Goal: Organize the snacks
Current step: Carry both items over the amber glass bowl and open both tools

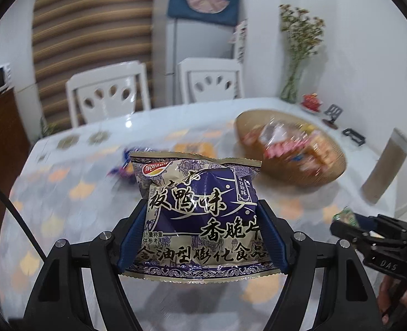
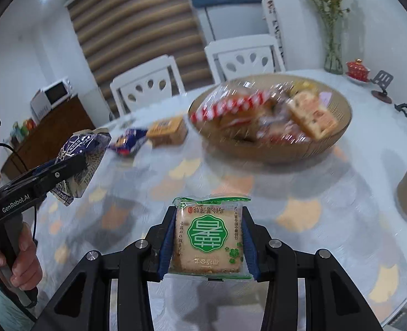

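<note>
Left gripper [image 1: 200, 218] pinches puffy purple crisp bag [image 1: 198, 209], right gripper [image 2: 207, 240] clamps green-label cracker pack [image 2: 207, 234]; both could slip before amber woven bowl [image 2: 341, 127], upper right.

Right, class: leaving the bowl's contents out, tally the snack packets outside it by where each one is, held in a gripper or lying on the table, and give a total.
Held in a gripper: 2, the purple chip bag and the green biscuit packet
Lying on the table: 2, the blue packet and the orange packet
Total: 4
</note>
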`<state>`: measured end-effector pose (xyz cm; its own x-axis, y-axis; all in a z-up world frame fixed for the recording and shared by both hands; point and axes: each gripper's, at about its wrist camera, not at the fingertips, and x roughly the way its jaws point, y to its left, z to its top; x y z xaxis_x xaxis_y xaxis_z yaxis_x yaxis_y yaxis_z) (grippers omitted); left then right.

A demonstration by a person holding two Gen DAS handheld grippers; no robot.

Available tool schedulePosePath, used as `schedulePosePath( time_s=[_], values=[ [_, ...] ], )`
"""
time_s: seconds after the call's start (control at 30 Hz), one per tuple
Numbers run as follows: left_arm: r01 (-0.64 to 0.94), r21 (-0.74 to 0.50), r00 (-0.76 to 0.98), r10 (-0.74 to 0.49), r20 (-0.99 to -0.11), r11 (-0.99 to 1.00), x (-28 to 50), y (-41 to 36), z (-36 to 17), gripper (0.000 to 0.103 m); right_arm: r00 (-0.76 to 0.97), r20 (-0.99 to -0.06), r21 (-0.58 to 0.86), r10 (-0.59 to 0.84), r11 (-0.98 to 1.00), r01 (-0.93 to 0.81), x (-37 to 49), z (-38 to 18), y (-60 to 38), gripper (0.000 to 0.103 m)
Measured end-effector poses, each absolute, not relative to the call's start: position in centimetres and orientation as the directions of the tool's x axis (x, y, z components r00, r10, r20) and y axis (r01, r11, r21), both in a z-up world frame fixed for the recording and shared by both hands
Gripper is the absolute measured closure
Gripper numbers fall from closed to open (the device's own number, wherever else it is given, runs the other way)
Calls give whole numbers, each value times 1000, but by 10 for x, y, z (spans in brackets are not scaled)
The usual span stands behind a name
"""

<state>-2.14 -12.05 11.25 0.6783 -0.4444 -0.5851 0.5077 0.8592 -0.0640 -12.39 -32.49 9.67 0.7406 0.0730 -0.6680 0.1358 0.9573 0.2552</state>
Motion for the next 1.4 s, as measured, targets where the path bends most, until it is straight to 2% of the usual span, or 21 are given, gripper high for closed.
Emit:
schedulePosePath(
  time_s=[0.23,0.43,0.6,0.87,0.9,0.97,1.27,1.4],
  values=[
    [576,-113,646,-535,-544,810,7,-168,146,29,792,-611,253,12,950,181,-119,136,-363,61],
    [628,-95,616,-568,-546,772,49,-231,165,29,821,-567,292,-60,918,269,-83,171,-412,61],
    [658,-108,577,-591,-564,745,82,-267,165,29,809,-583,357,-71,873,334,-43,180,-450,61],
    [656,-154,549,-607,-574,739,110,-303,154,27,774,-621,327,-121,858,397,11,182,-470,61],
    [663,-168,531,-617,-582,729,114,-308,151,25,769,-626,323,-127,856,404,16,181,-472,58],
    [666,-185,502,-618,-605,723,122,-313,145,20,757,-642,336,-121,843,419,24,176,-481,33],
    [593,-260,503,-603,-619,762,114,-269,136,19,749,-659,384,-59,831,403,10,161,-479,32],
    [572,-237,523,-572,-631,785,94,-247,134,19,745,-667,404,-9,835,372,-3,156,-461,32]
  ],
)
